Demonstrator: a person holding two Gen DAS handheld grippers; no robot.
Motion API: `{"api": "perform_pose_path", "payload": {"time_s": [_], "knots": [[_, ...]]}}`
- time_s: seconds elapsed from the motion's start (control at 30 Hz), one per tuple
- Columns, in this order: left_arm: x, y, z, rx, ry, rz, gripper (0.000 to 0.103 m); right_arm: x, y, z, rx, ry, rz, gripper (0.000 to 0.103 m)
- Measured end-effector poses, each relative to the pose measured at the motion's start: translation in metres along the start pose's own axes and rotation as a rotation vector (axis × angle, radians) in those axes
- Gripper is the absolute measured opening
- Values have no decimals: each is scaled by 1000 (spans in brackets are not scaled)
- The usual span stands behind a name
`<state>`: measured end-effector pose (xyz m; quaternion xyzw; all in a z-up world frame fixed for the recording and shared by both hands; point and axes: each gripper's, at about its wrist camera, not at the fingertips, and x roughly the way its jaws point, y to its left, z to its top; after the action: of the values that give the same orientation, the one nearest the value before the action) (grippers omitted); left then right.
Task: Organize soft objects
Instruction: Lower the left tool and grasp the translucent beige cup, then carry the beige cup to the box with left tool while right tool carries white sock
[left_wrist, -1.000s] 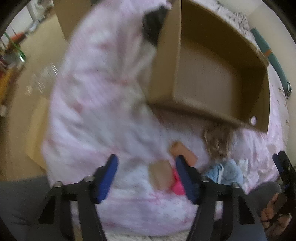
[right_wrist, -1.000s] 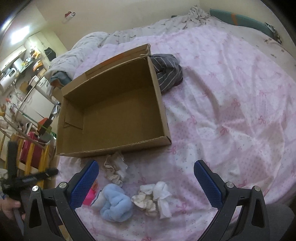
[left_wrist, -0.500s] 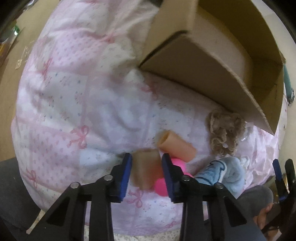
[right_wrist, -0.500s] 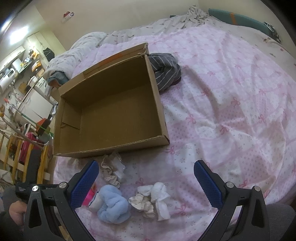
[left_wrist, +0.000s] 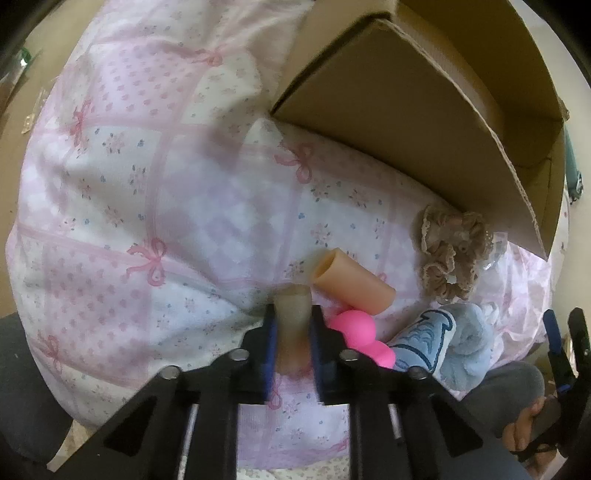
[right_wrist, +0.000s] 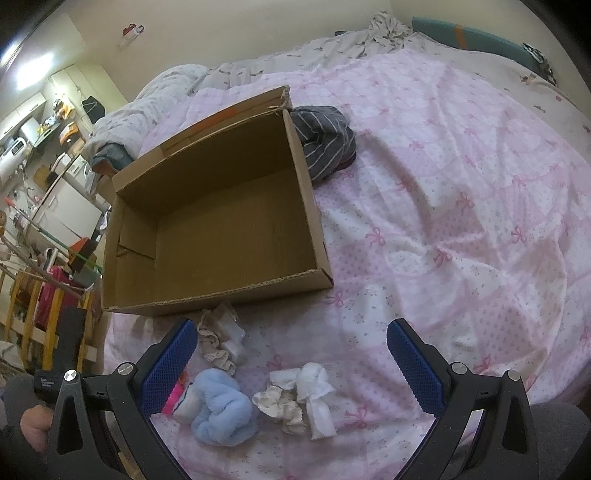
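My left hand-held gripper (left_wrist: 291, 328) pinches the translucent beige soft tube (left_wrist: 293, 317), its long axis pointing toward the brown cardboard box (left_wrist: 424, 122).

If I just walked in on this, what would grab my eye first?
Probably the big open cardboard box, empty, in the middle of the pink bow-print quilt. Just in front of it lies a small heap of soft things, including a fluffy blue sock, and there the left gripper squeezes a beige soft tube.
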<state>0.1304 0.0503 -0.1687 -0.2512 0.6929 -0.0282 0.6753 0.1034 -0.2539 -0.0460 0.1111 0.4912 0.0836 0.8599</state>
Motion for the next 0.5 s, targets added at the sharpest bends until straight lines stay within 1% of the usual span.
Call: {"api": "perform_pose_path", "payload": {"time_s": [0.1, 0.17, 0.23, 0.37, 0.5], "knots": [[-2, 2, -6, 27, -21, 14, 9, 1, -2, -2, -9, 8, -22, 103], [-7, 3, -18, 43, -48, 31, 9, 4, -8, -3, -2, 41, -19, 103], [-15, 5, -18, 60, -92, 51, 9, 8, -15, -6, 6, 80, -5, 103], [-41, 7, -19, 68, -177, 64, 9, 20, -27, -12, 48, 172, 6, 103], [-49, 12, -14, 59, -196, 79, 9, 49, -30, -22, 83, 309, 30, 103]]}}
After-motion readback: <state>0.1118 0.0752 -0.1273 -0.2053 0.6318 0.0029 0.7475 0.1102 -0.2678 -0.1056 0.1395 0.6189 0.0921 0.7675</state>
